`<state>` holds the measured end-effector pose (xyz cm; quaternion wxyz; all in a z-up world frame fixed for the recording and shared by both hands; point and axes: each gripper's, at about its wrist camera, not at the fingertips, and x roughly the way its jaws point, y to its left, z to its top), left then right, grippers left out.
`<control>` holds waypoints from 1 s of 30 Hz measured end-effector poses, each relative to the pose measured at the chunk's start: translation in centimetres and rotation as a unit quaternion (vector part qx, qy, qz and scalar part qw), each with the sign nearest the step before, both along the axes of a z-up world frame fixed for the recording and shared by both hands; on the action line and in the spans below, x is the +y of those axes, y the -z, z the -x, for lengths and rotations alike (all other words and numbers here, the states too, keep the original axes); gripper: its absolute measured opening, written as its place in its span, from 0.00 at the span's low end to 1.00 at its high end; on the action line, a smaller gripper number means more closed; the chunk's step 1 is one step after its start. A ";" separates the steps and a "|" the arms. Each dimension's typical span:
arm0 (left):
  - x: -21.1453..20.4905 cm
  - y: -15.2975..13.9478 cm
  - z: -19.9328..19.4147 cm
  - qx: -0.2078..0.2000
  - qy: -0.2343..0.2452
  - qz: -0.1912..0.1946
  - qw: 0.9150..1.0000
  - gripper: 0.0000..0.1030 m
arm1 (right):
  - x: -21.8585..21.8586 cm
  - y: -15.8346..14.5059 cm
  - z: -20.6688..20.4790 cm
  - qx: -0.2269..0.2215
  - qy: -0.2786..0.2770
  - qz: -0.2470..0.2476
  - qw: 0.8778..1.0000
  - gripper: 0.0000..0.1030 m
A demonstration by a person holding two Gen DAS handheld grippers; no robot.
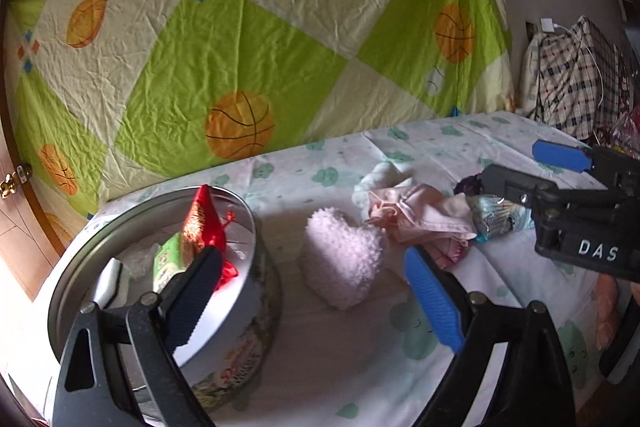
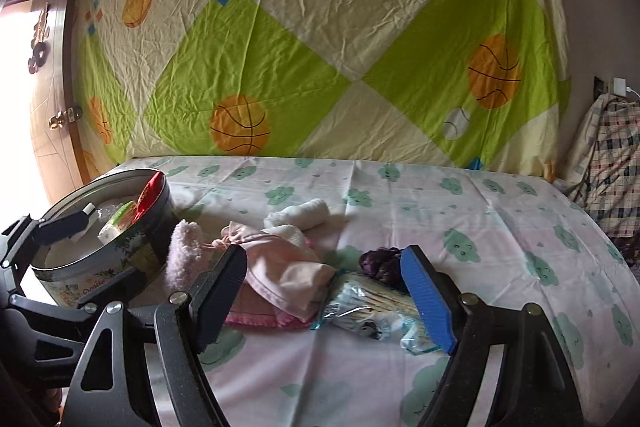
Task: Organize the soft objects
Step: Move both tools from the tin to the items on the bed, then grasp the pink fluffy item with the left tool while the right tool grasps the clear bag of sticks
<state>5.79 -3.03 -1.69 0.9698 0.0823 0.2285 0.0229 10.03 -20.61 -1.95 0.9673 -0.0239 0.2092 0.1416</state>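
Nearest the left wrist camera, the left gripper is hanging with its jaws spread wide and holding nothing, one dark finger over the round metal tin at the near left and the blue finger reaching toward the clothes. That tin is sitting on the bed sheet with green cloud prints and is carrying a red embroidered pouch, a green packet and a white item whose kind cannot be told. Just right of the tin, a fluffy pale pink heart-shaped cushion is lying flat between the two fingers.

Farther right, a crumpled pale pink garment is resting on a darker pink cloth, touching the cushion and standing between it and a clear plastic wrapped packet. A dark purple bundle is lying just beyond that packet, and a rolled white sock is sitting behind the pink garment.

Over this pile the right gripper is hovering, its jaws also spread wide and gripping nothing, the packet and garment lying between its fingers.

Behind the bed, a green and cream sheet printed with basketballs is hanging across the wall, and a plaid cloth is heaped at the far right.
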 end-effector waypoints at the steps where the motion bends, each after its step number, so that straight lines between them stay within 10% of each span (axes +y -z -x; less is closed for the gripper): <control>1: -0.6 0.4 -0.5 0.009 0.002 -0.002 1.000 0.84 | -0.5 0.0 0.0 -0.001 0.003 -0.004 1.000 0.79; 14: -3.1 3.5 -6.2 0.127 0.006 -0.003 0.992 0.74 | -3.1 0.4 -0.4 -0.006 0.027 -0.025 0.999 0.79; 17: -3.1 3.7 -6.9 0.130 -0.006 -0.009 0.991 0.44 | -3.9 0.5 -0.6 -0.005 0.036 -0.027 0.999 0.79; 18: -3.1 3.7 -7.1 0.129 -0.010 -0.013 0.991 0.21 | -4.3 0.5 -0.8 -0.001 0.039 -0.031 0.999 0.79; 30: -2.1 2.2 -5.5 0.072 0.006 0.023 0.997 0.17 | -5.4 2.1 -3.8 0.088 0.045 -0.042 0.994 0.79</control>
